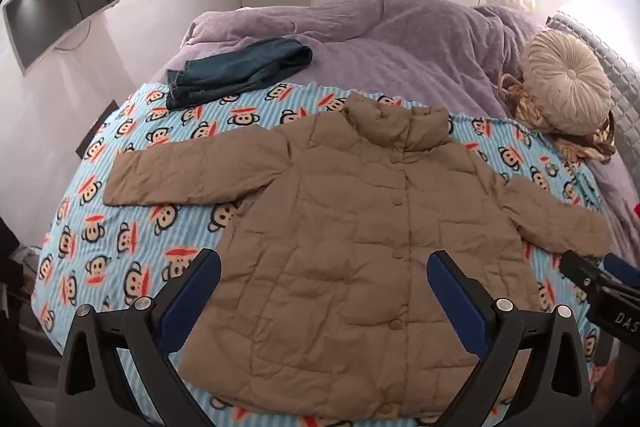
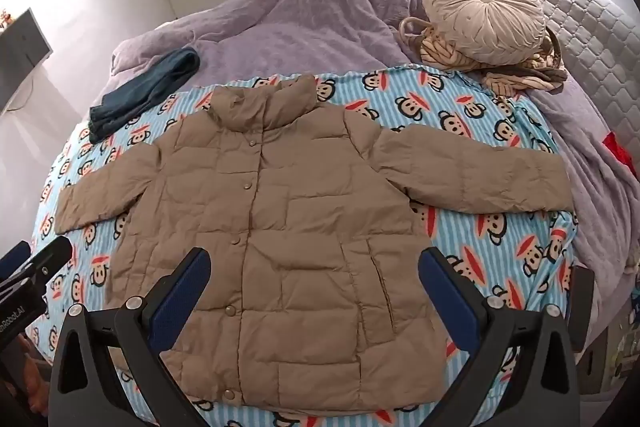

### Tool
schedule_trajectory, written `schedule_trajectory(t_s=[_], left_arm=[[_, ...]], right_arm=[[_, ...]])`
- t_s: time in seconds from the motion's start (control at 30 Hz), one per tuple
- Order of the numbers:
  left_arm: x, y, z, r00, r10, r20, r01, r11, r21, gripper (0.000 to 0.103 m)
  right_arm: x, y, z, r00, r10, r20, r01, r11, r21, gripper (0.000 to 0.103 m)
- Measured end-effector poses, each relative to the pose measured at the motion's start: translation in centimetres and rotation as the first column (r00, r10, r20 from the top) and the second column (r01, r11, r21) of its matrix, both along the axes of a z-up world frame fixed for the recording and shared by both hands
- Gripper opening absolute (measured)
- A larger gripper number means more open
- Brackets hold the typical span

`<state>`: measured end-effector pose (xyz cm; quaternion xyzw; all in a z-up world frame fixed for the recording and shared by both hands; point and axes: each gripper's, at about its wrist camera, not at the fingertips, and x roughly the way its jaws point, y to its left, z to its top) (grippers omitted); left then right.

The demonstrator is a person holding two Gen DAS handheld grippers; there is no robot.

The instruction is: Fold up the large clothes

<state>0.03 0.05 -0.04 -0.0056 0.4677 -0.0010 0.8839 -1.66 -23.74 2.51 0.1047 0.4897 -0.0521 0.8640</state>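
Note:
A tan quilted jacket (image 1: 344, 227) (image 2: 280, 211) lies flat and buttoned on a blue striped monkey-print blanket (image 1: 120, 227) (image 2: 480, 131), collar toward the far side, both sleeves spread out sideways. My left gripper (image 1: 324, 279) hovers above the jacket's lower front, its jaws wide open with nothing between them. My right gripper (image 2: 314, 277) hangs over the lower right half of the jacket, also wide open and empty. In the left wrist view the right gripper's tip (image 1: 596, 275) shows at the right edge; in the right wrist view the left gripper's tip (image 2: 36, 263) shows at the left edge.
Folded dark blue jeans (image 1: 236, 71) (image 2: 144, 91) lie at the blanket's far left. A purple duvet (image 1: 380, 39) (image 2: 320, 19) covers the far bed. A round beige cushion (image 1: 568, 83) (image 2: 484, 7) rests on a striped garment (image 2: 516, 75). A wall screen (image 1: 60, 7) hangs left; a padded headboard (image 2: 592, 19) stands right.

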Motion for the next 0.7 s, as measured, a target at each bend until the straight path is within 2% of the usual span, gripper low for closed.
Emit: schedule_trajectory(t_s=[0.13, 0.17, 0.23, 0.37, 0.53, 0.7], left_arm=[[0.1, 0.1, -0.2, 1.0, 0.0, 0.012, 0.0, 1.0, 0.018, 0.103], [-0.9, 0.1, 0.1, 0.999, 0.008, 0.05, -0.009, 1.0, 0.021, 0.103], [-1.4, -1.0, 0.7, 0.998, 0.015, 0.062, -0.019, 0.998, 0.068, 0.103], [-0.7, -1.1, 1.2, 0.999, 0.02, 0.034, -0.021, 0.999, 0.041, 0.103], [-0.7, -1.2, 1.1, 0.999, 0.005, 0.047, -0.007, 0.998, 0.054, 0.103], [-0.6, -1.3, 1.0, 0.999, 0.008, 0.047, -0.009, 0.999, 0.037, 0.103]], right_arm=[[-0.1, -0.3, 0.3, 1.0, 0.023, 0.013, -0.023, 0.999, -0.034, 0.103], [-0.1, -0.4, 0.3, 1.0, 0.027, 0.014, -0.026, 0.999, -0.038, 0.103], [-0.1, -0.3, 0.5, 0.999, 0.035, 0.018, -0.034, 0.998, -0.044, 0.103], [0.2, -0.1, 0.8, 0.999, 0.041, 0.023, -0.039, 0.998, -0.056, 0.103], [0.4, 0.1, 0.8, 0.999, 0.032, 0.018, -0.031, 0.997, -0.065, 0.103], [0.4, 0.5, 0.8, 0.999, 0.041, 0.017, -0.04, 0.996, -0.082, 0.103]])
